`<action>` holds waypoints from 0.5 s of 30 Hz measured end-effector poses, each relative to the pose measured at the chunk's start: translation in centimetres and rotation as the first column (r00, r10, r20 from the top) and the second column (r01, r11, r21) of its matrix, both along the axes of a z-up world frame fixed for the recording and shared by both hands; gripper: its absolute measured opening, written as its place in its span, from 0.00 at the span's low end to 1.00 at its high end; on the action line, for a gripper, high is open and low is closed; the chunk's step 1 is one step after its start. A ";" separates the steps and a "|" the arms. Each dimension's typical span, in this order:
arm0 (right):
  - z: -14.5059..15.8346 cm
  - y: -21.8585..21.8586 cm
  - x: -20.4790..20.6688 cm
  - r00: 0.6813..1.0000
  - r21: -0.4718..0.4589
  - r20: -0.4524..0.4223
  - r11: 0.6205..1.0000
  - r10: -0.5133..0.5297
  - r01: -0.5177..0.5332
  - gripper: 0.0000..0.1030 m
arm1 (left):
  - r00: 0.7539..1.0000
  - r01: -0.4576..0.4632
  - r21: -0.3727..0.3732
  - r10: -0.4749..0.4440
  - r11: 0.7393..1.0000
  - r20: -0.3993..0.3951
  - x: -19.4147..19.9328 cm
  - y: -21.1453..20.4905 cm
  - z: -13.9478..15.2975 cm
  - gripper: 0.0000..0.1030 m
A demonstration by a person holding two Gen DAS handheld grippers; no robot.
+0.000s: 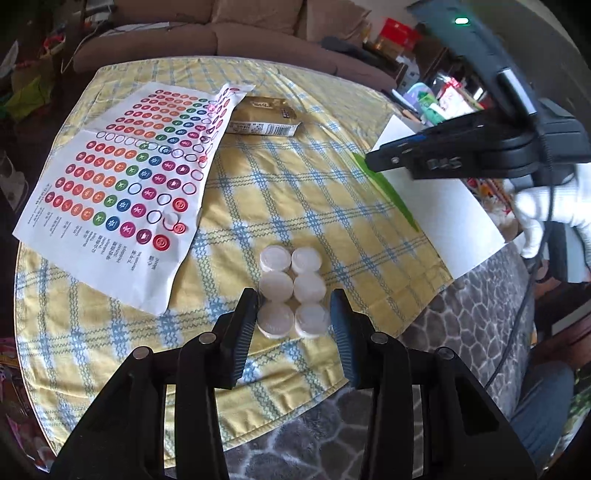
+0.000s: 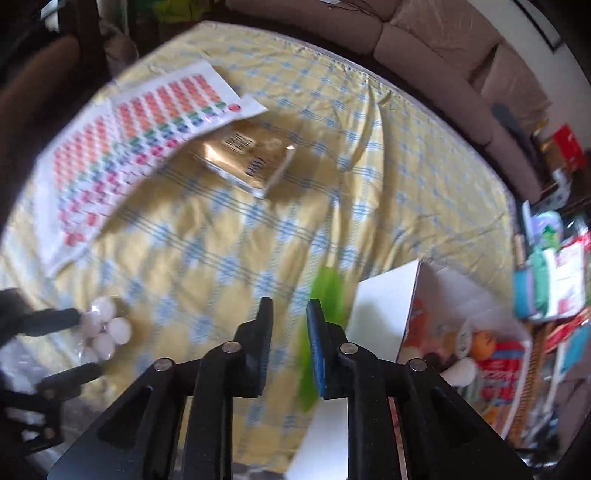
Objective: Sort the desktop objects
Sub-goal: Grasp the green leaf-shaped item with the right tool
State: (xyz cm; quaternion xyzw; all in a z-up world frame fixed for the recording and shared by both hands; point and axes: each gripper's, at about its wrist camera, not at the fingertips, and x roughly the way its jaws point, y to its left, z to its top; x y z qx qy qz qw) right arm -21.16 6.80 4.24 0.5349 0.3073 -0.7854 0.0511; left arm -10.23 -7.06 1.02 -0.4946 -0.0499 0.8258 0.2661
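A clear pack of white round tablets lies on the yellow checked cloth. My left gripper is open, its fingers on either side of the pack's near end. In the right wrist view the same pack shows at lower left between the left gripper's fingers. My right gripper is open and holds nothing; it hovers over the cloth near a green strip. The right gripper also shows in the left view, held by a white-gloved hand.
A sticker sheet with coloured dots lies at the left. A gold packet sits beyond it. A white box with packaged items inside stands at the right table edge. A sofa is behind.
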 end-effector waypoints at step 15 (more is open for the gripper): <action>-3.9 0.4 -1.6 1.000 0.130 -0.004 0.992 -0.002 0.002 0.05 | 1.000 0.014 0.007 -0.014 1.000 0.006 0.1 0.7 0.0 0.52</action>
